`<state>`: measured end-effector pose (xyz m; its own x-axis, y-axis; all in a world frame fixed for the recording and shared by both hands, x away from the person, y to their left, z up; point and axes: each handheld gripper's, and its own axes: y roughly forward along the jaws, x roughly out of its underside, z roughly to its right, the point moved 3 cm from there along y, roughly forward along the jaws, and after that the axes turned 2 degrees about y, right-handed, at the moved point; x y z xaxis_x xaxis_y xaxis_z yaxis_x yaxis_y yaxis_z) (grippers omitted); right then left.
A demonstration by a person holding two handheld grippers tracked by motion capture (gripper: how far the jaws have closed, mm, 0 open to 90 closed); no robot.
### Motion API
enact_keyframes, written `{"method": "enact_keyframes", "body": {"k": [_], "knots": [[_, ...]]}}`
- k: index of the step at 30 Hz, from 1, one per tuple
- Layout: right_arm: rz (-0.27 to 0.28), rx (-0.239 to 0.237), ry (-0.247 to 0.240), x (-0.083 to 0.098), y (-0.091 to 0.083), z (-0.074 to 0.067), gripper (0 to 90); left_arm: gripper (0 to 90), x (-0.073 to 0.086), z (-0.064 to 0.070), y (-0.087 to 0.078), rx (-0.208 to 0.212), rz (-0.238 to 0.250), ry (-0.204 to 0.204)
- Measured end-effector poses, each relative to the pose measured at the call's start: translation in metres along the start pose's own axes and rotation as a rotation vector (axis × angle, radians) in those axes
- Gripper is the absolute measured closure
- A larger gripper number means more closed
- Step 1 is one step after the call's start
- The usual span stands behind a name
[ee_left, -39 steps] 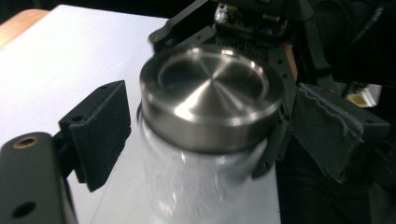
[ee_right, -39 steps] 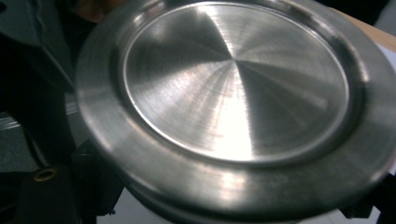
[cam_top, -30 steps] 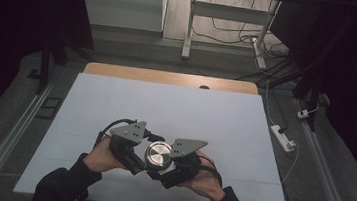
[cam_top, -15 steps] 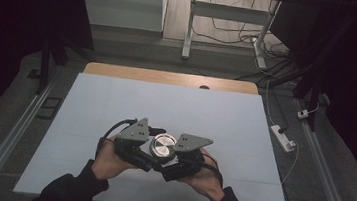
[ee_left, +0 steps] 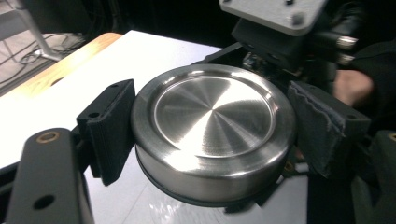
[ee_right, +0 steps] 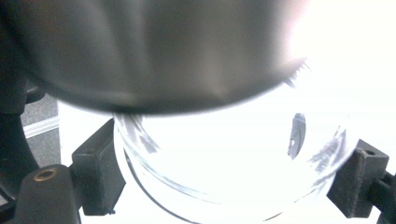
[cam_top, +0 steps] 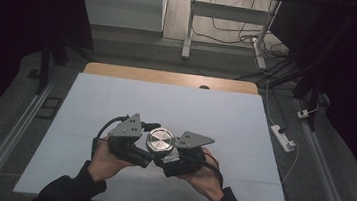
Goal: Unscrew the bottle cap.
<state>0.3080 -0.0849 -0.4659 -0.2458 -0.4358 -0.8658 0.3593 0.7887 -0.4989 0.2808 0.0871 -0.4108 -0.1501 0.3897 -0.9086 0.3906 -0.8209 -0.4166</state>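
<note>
A clear glass jar (ee_right: 224,158) with a round brushed-steel screw lid (ee_left: 212,133) is held up just above the near middle of the pale grey bench (cam_top: 116,99), between the two hands. The right claw (ee_right: 229,186) is closed on the glass body below the lid, its two black pads pressed against opposite sides of the jar, and it looks to be doing the anchoring. The left claw (ee_left: 210,135) is set around the steel lid from the other side: in the left gripper view one padded jaw lies against the lid's rim at the left and the other against the rim at the right, so it is clamped on the lid at a fairly narrow opening rather than gaping. In the high view the lid (cam_top: 160,141) sits face up between the two grey three-cornered plates, with the left claw (cam_top: 148,142) and right claw (cam_top: 171,152) nearly touching one another. The step in hand reads as working the lid on its thread, most likely unscrewing it, though the direction cannot be told from these frames. The next move seems to call for a twist of the left wrist around the jar's axis while the right hand holds the glass firm; a weak grip risks slipping on the smooth steel.
</note>
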Motion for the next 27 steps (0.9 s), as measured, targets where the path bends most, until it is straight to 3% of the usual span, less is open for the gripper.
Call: {"method": "enact_keyframes", "body": {"k": [4,13,27], "knots": [[0.001,-0.002,-0.004,0.001,-0.001,0.004,15.3,20.6,0.0,0.002,-0.005,0.033,0.009,0.0],[0.004,0.005,-0.011,0.0,-0.002,0.011,15.3,20.6,0.004,0.006,-0.008,0.066,0.02,-0.007],[0.008,0.017,-0.009,-0.004,-0.001,0.029,15.3,20.6,0.015,0.016,-0.008,0.082,0.02,0.016]]}}
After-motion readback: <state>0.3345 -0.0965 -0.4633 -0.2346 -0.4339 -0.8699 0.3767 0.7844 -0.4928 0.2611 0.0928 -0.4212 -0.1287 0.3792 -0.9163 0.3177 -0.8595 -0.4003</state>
